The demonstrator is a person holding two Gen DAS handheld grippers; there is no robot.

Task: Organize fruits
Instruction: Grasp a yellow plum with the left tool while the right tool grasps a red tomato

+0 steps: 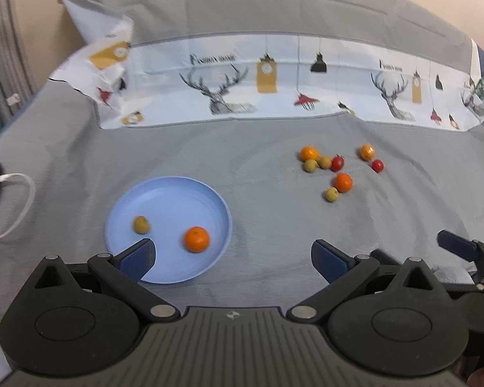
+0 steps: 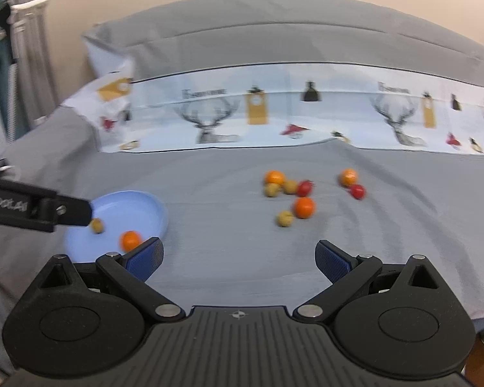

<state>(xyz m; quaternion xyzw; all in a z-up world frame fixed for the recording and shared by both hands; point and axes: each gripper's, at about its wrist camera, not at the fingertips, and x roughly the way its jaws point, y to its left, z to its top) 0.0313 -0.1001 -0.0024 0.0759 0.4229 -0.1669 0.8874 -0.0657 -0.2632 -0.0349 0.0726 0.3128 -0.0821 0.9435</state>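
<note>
Both your left claw [image 1: 232,259] and right claw [image 2: 240,258] hang released, empty. Loose fruits [image 2: 303,207] lie far right on the bed [image 2: 229,258]; two sit in the blue plate [image 1: 164,193]. They're light, round, likely to roll: pinch across the middle, gently.

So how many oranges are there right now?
4. One orange sits on the blue plate; three lie loose on the grey cover: far-left, far-right, nearest. None seems hidden.
</note>
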